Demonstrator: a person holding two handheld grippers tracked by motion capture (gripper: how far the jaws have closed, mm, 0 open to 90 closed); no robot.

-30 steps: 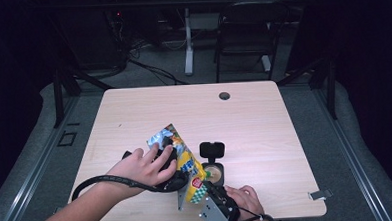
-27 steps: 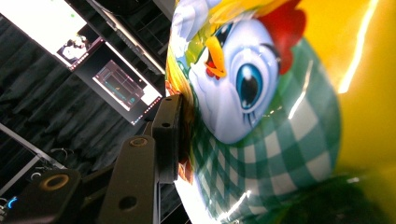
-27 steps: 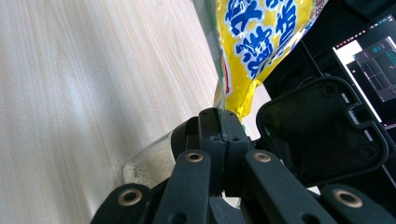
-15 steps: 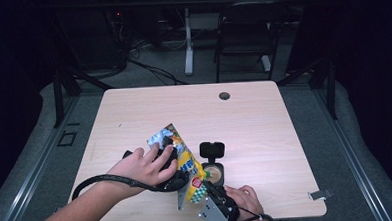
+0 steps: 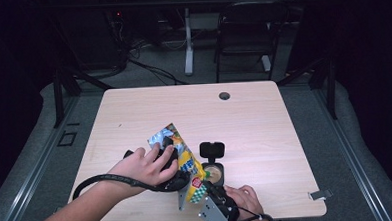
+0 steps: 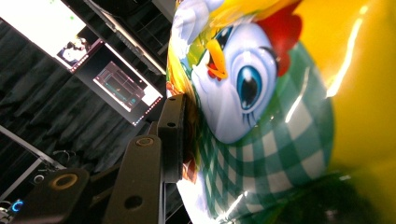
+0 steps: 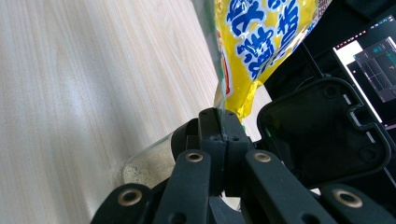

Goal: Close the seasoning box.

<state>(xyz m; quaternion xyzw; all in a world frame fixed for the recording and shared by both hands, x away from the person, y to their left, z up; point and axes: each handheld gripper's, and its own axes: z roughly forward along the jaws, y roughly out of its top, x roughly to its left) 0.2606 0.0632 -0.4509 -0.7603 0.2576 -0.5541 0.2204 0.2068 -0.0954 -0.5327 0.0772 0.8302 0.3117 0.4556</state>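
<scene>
Right gripper view, right hand-held gripper (image 7: 223, 122) pinching yellow snack bag (image 7: 261, 42), above open jar (image 7: 154, 161)

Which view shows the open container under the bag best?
The high view: the container sits on the table, black lid flipped back, beside the bag. The right gripper view shows a clear wall and the lid; the left gripper view shows the bag.

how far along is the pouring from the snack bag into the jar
Done: the jar stands with its black lid flipped open. In hand: both grippers hold the snack bag tilted over it, the left gripper having just been closing. Left: emptying the bag, shutting the lid.
</scene>
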